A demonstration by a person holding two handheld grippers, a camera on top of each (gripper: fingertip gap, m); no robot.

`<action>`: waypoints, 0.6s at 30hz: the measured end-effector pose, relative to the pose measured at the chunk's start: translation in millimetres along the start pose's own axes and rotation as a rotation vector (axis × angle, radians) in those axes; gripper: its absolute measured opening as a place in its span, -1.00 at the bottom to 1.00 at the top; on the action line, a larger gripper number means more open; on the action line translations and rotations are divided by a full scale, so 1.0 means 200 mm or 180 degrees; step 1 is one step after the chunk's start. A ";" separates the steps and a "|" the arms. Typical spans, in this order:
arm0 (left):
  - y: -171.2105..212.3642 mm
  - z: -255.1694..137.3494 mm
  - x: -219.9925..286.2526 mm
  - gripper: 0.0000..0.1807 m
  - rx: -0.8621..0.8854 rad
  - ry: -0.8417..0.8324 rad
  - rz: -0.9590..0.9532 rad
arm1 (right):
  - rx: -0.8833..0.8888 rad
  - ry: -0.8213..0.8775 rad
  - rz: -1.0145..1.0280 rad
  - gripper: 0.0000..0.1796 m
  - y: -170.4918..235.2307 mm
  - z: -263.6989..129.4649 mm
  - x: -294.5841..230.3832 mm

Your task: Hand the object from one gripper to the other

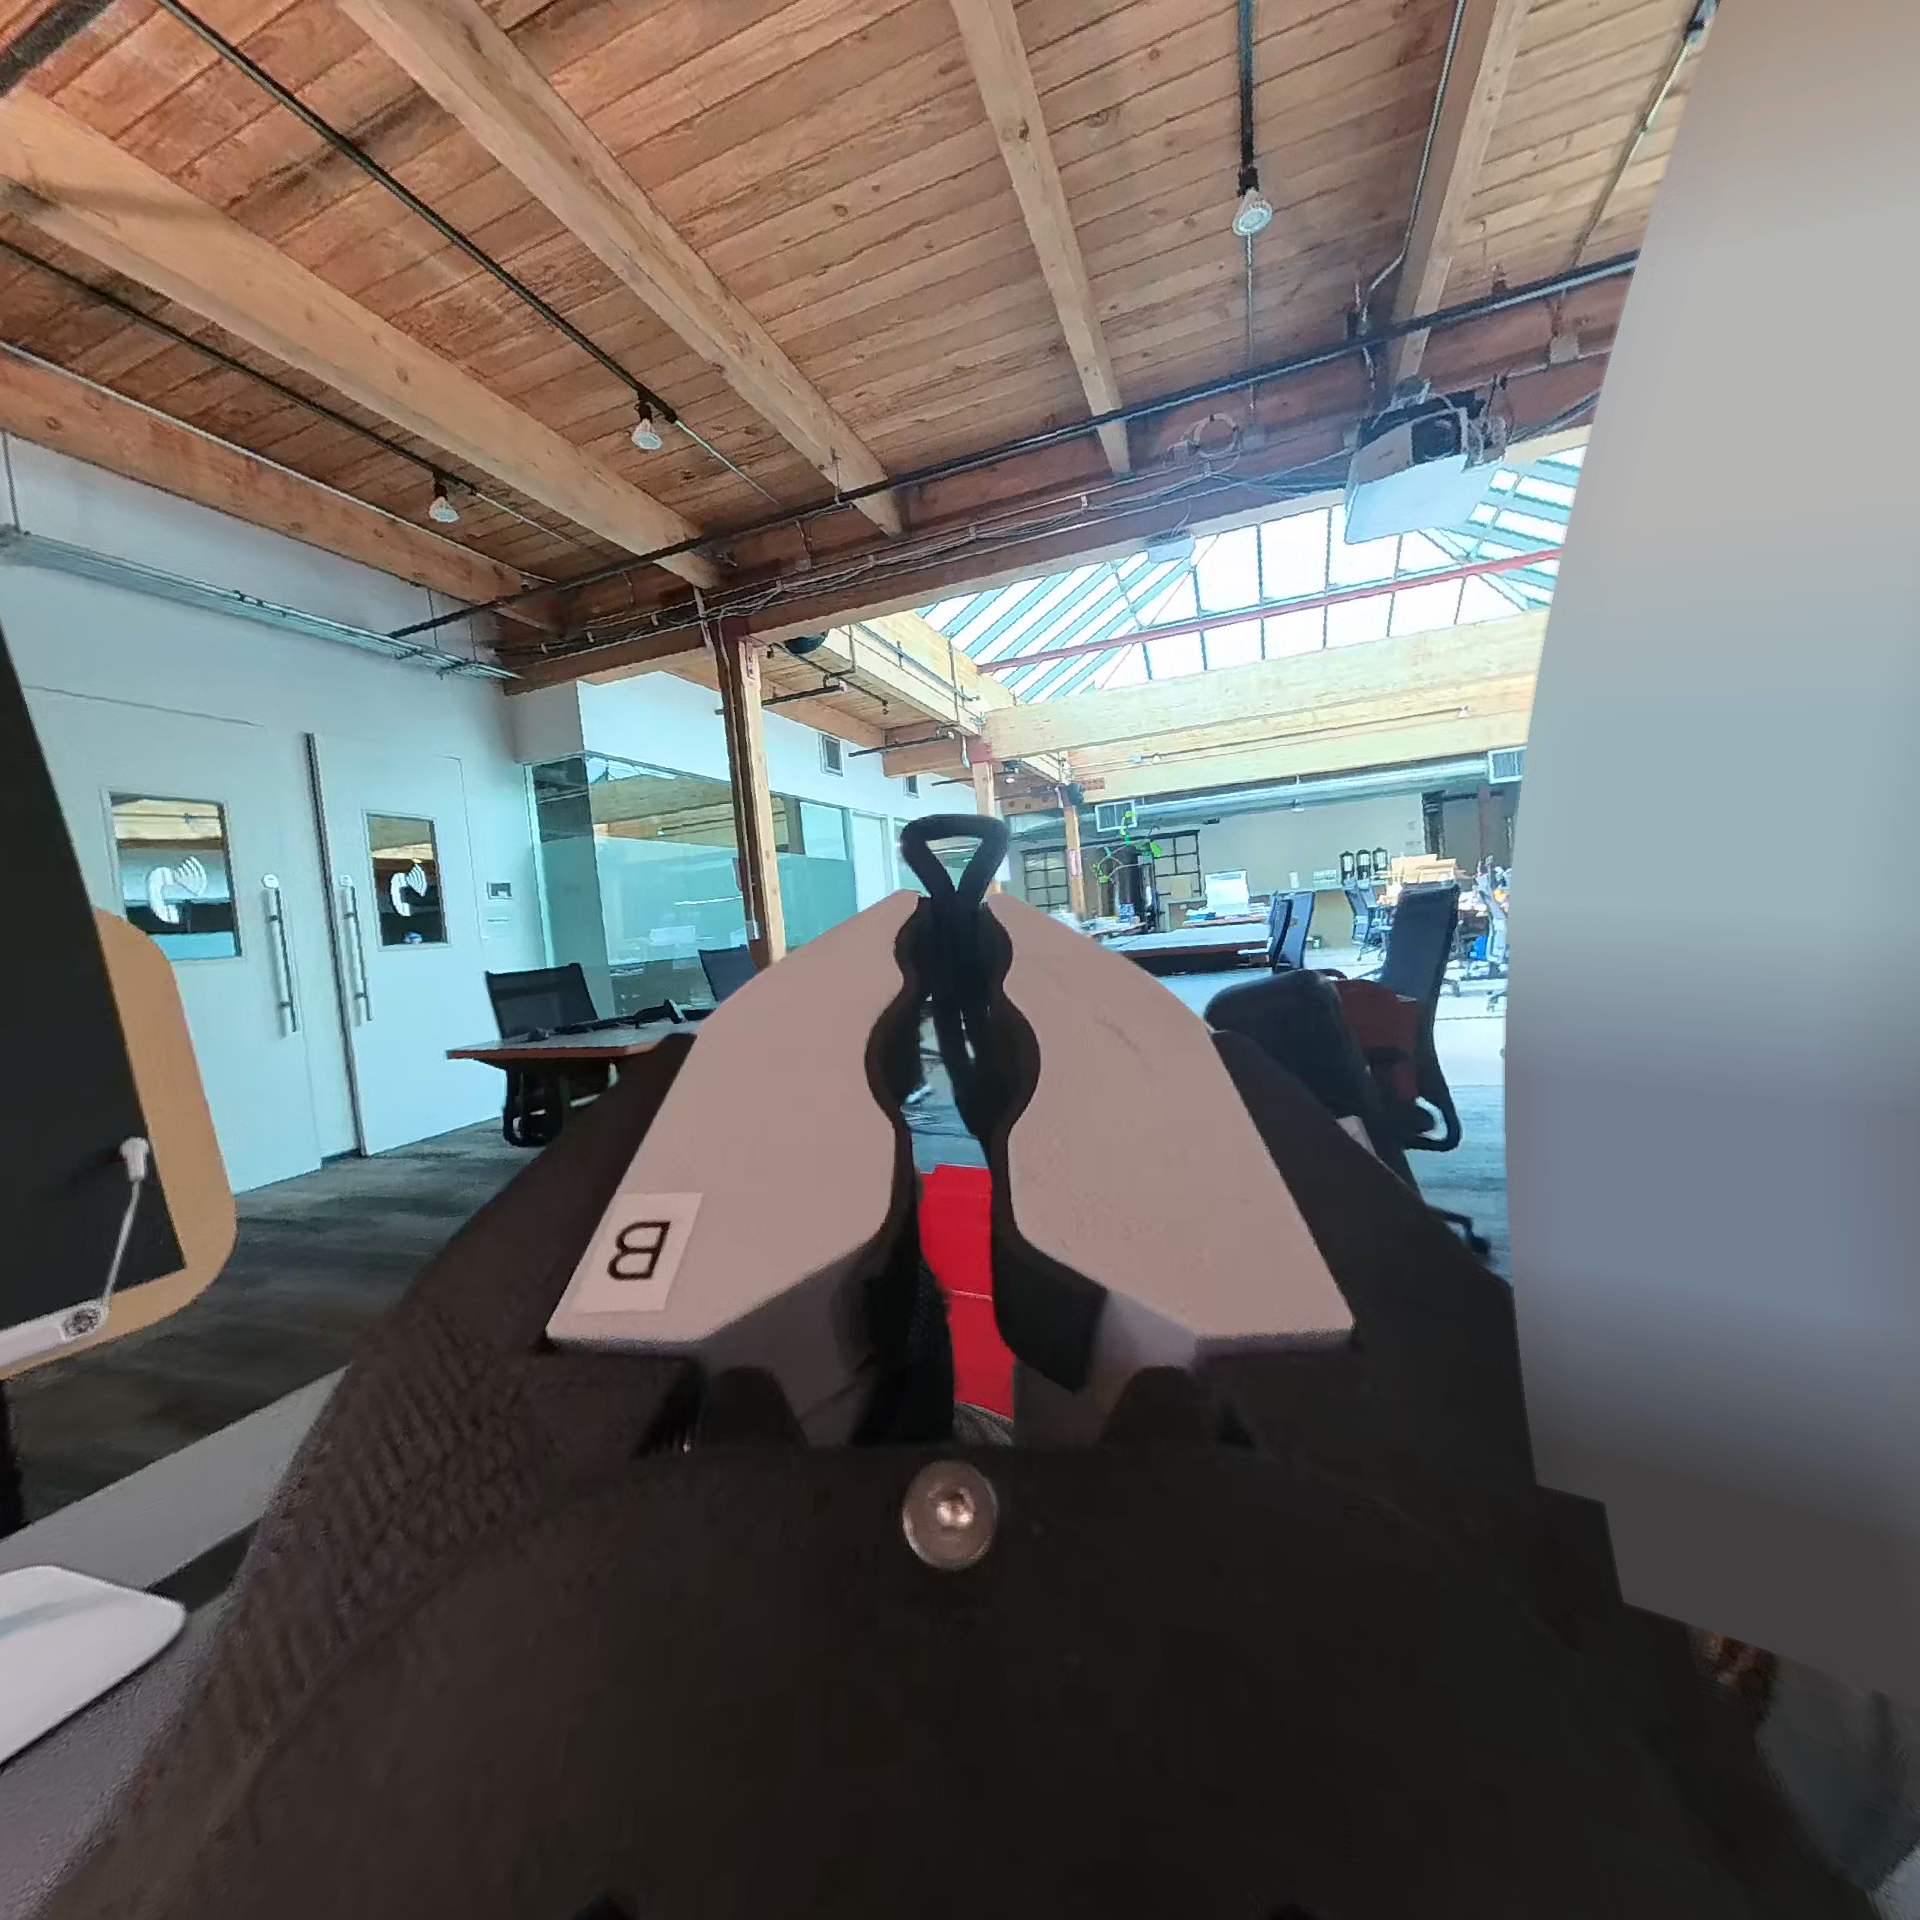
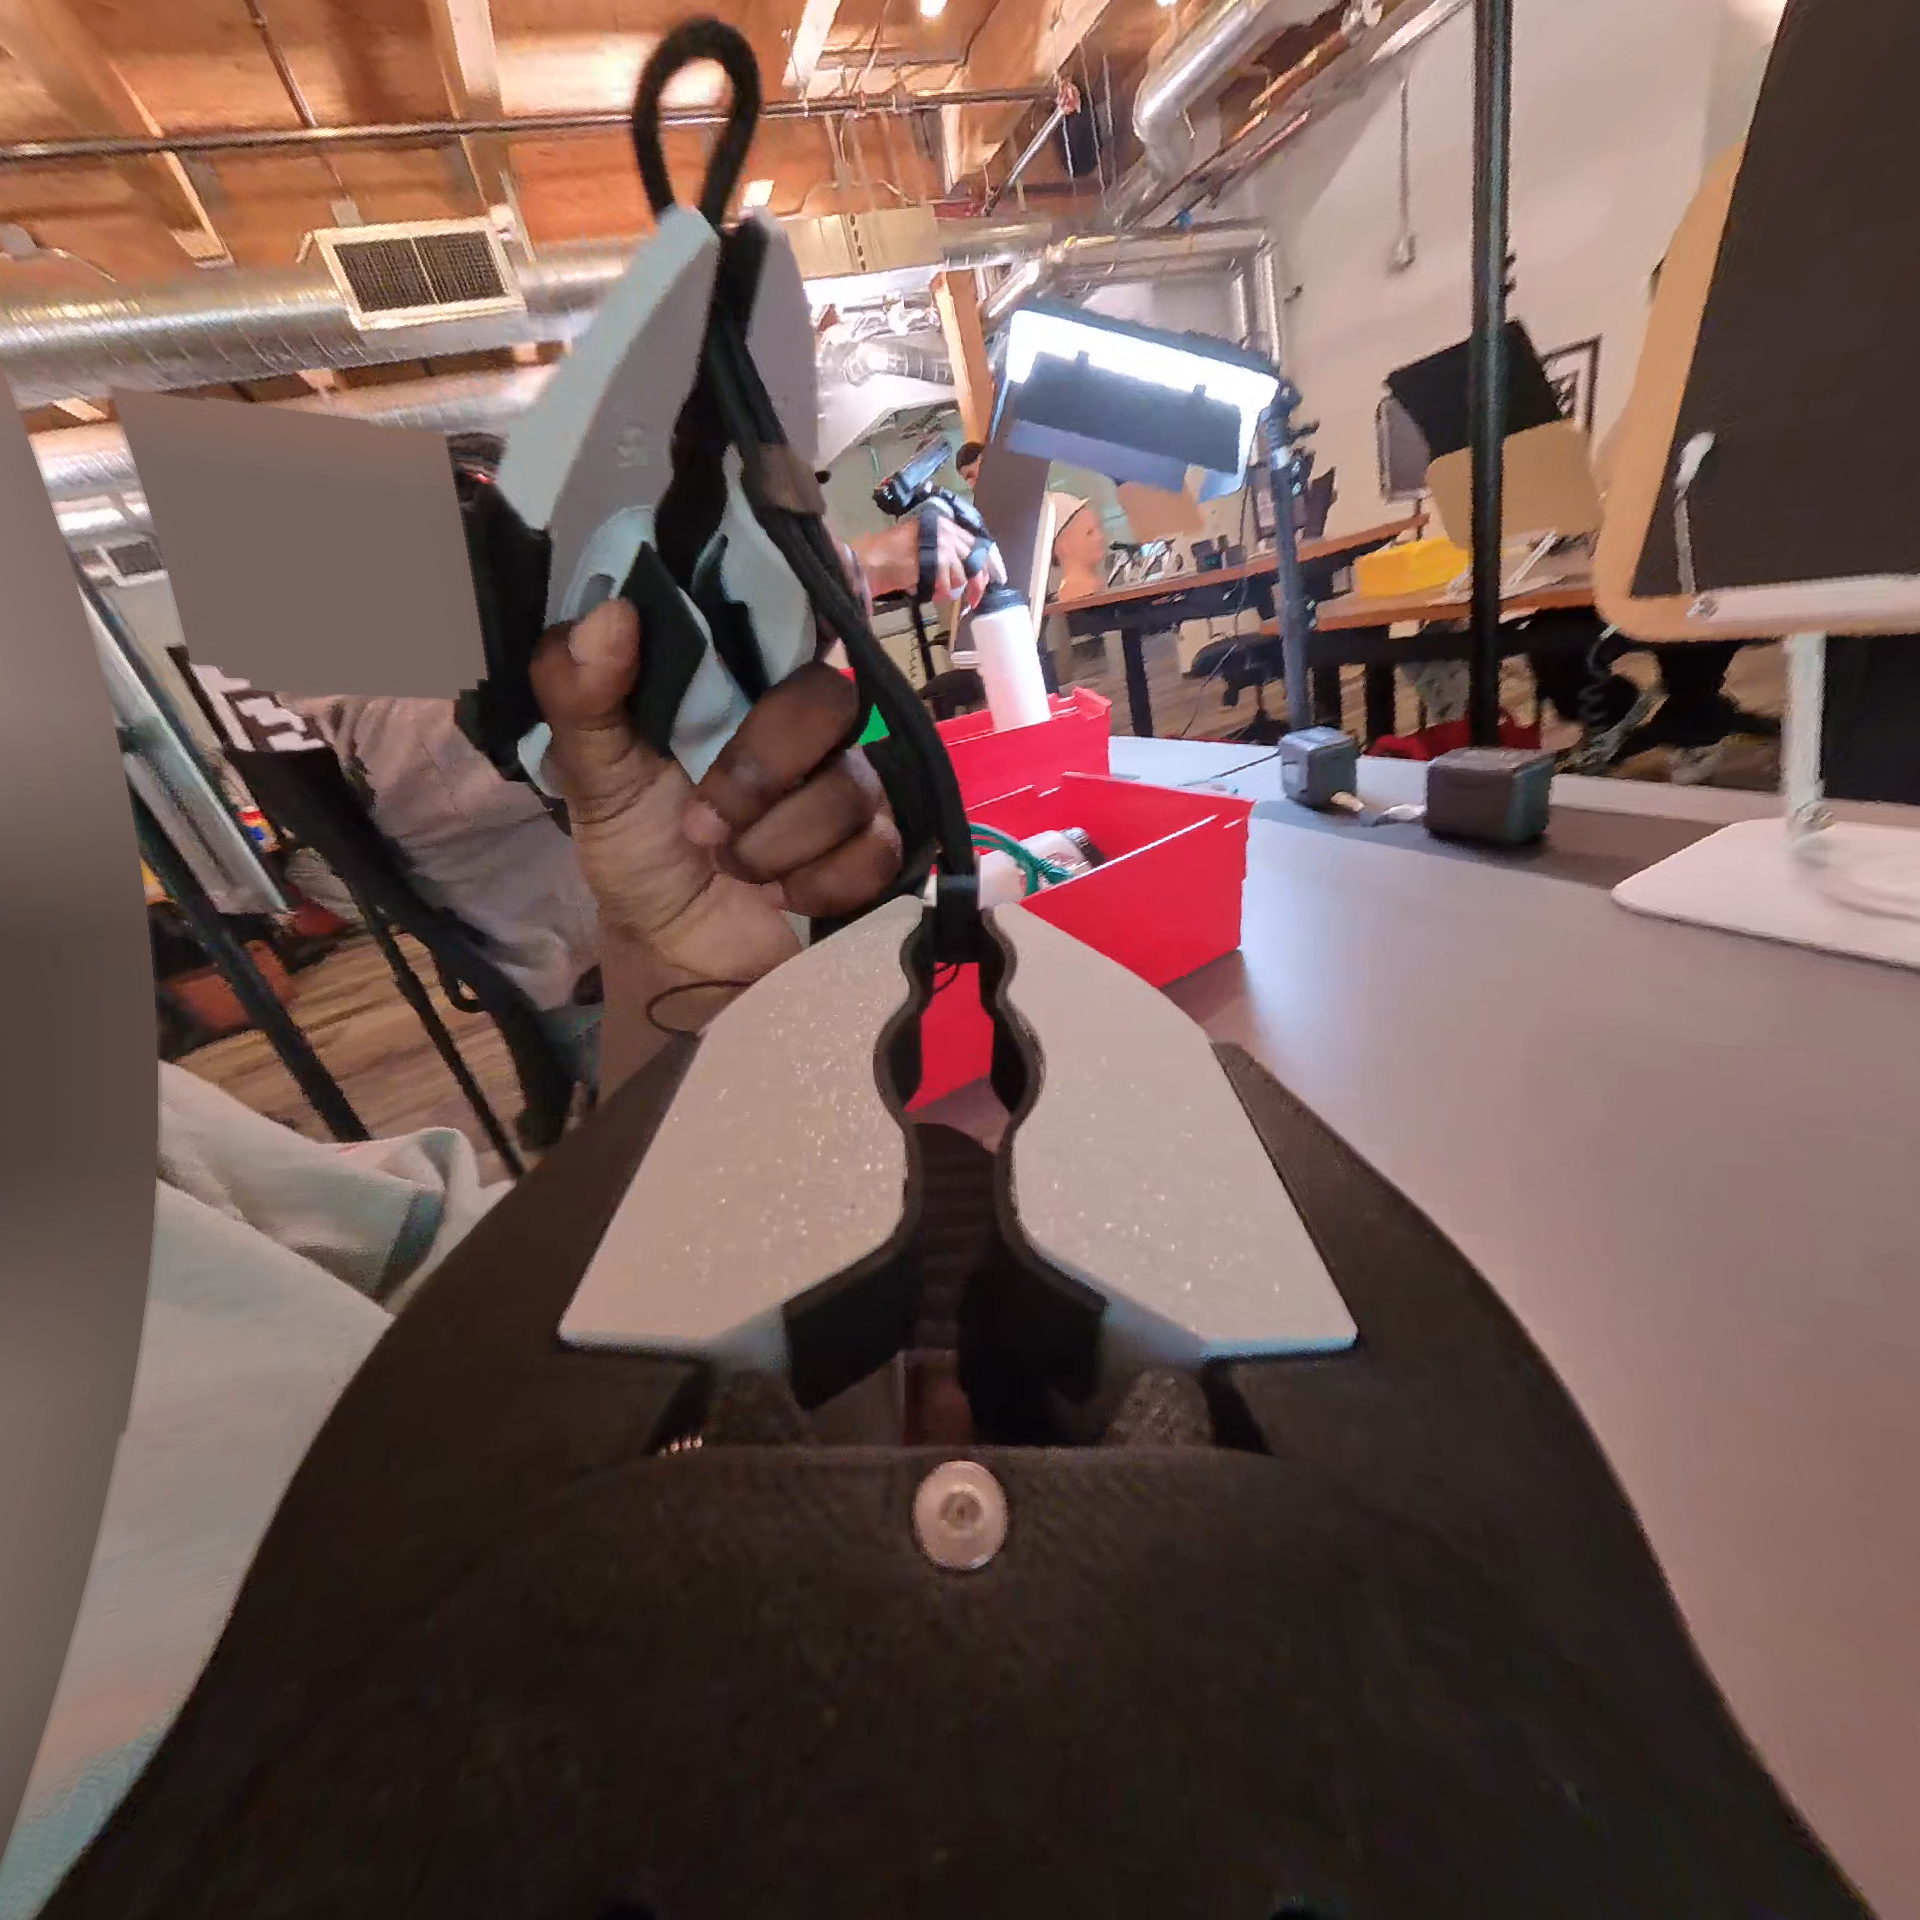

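Note:
The object is a bundled black cable. In the left wrist view my left gripper [image 1: 951,906] is shut on the cable [image 1: 954,847], whose loop sticks out past the grey fingertips. In the right wrist view the left gripper [image 2: 732,223] is held up by a hand [image 2: 717,821] and points upward. The cable [image 2: 904,717] hangs from it down to my right gripper [image 2: 956,920]. The right gripper's tips are closed on the cable's lower end, which has a white and black tie. Both grippers hold the same cable.
Red bins [image 2: 1143,894] holding small items stand on the grey table [image 2: 1507,1091] just beyond the right gripper. A white bottle [image 2: 1008,655], two small grey boxes [image 2: 1491,795], a monitor stand base [image 2: 1766,899] and a studio light [image 2: 1132,405] are behind them. A monitor back [image 1: 62,1039] is at the left. The gap from one gripper's tips to the other's is roughly 11 cm.

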State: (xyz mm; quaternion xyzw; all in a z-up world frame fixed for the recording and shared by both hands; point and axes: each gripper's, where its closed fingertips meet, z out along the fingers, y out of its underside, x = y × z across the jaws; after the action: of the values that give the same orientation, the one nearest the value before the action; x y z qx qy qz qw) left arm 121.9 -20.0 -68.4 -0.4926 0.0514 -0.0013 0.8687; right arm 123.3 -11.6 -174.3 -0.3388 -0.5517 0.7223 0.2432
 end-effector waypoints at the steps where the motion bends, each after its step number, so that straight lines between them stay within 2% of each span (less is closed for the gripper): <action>1: 0.00 -0.01 -0.01 -0.91 -0.0010 0.0035 -0.0077 | 0.0028 0.0062 -0.0151 -0.92 -0.02 -0.01 0.01; 5: -0.11 -0.09 -0.01 -0.75 0.0199 0.0474 -0.0316 | -0.0033 0.0637 -0.1357 -0.92 -0.10 -0.09 0.09; 8: -0.25 -0.21 -0.11 -0.72 0.0558 0.0366 -0.0520 | -0.0073 0.1274 -0.2680 -0.92 -0.20 -0.16 0.14; 10: -0.28 -0.26 -0.16 -0.70 0.0533 0.0243 -0.0447 | -0.0202 0.1644 -0.3563 -0.92 -0.24 -0.20 0.15; 12: -0.24 -0.26 -0.17 -0.69 0.0278 0.0191 -0.0259 | -0.0281 0.1892 -0.4440 -0.93 -0.26 -0.21 0.12; 14: -0.15 -0.22 -0.12 -0.68 -0.0092 0.0269 -0.0092 | -0.0342 0.2077 -0.5034 -0.92 -0.27 -0.22 0.10; 18: 0.12 -0.11 0.06 -0.63 -0.0921 0.0704 0.0090 | -0.0213 0.2021 -0.5507 -0.92 -0.25 -0.20 0.03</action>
State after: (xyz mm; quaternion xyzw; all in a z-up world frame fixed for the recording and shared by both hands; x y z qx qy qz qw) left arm 131.4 -27.4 -101.6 -0.6085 0.1532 -0.0358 0.7778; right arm 147.8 31.8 -133.5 0.0026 -0.5407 0.1456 0.8285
